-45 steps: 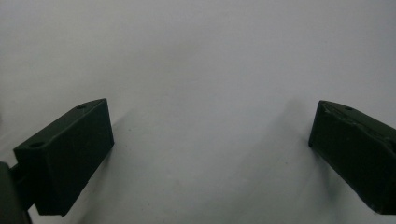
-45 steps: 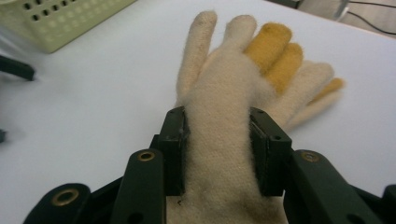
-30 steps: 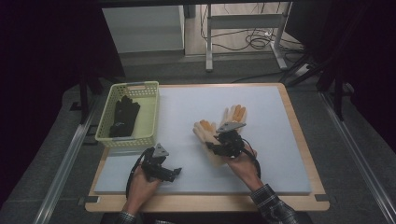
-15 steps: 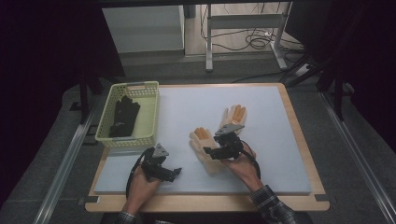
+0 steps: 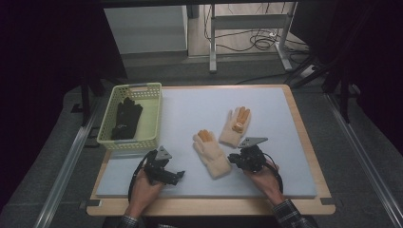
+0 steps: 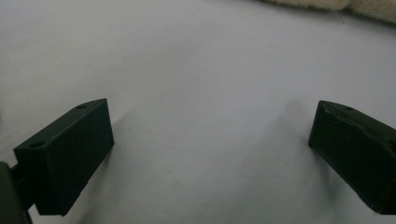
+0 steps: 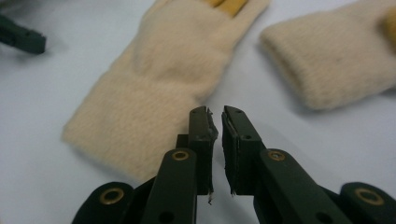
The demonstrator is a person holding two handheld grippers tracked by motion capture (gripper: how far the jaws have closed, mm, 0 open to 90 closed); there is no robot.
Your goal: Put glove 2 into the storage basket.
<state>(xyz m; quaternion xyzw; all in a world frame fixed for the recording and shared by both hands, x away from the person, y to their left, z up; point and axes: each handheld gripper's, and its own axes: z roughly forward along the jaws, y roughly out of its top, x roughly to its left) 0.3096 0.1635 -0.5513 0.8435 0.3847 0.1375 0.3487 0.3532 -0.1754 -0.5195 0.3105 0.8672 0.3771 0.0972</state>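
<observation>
Two cream knitted gloves with orange fingertips lie on the pale mat (image 5: pixel 190 109). The nearer glove (image 5: pixel 210 152) (image 7: pixel 159 84) is angled, cuff toward me. The farther glove (image 5: pixel 235 126) (image 7: pixel 336 70) lies just to its right. My right gripper (image 5: pixel 232 158) (image 7: pixel 215 114) is shut, with only a thin slit between its jaws and nothing in them. Its tips rest just beside the nearer glove's cuff edge. My left gripper (image 5: pixel 177 175) (image 6: pixel 210 135) is open wide over bare mat, left of that glove. A strip of cream glove (image 6: pixel 327 4) lies far ahead of it.
A pale green basket (image 5: pixel 151 102) at the mat's left edge holds black gloves (image 5: pixel 126 118). The mat lies on a wooden board (image 5: pixel 304 142). A dark jaw of the other gripper (image 7: pixel 21 37) shows at the upper left of the right gripper view.
The nearer glove has been drawn toward me, away from the farther glove. My right gripper has come off it and shifted right. The left gripper has barely moved.
</observation>
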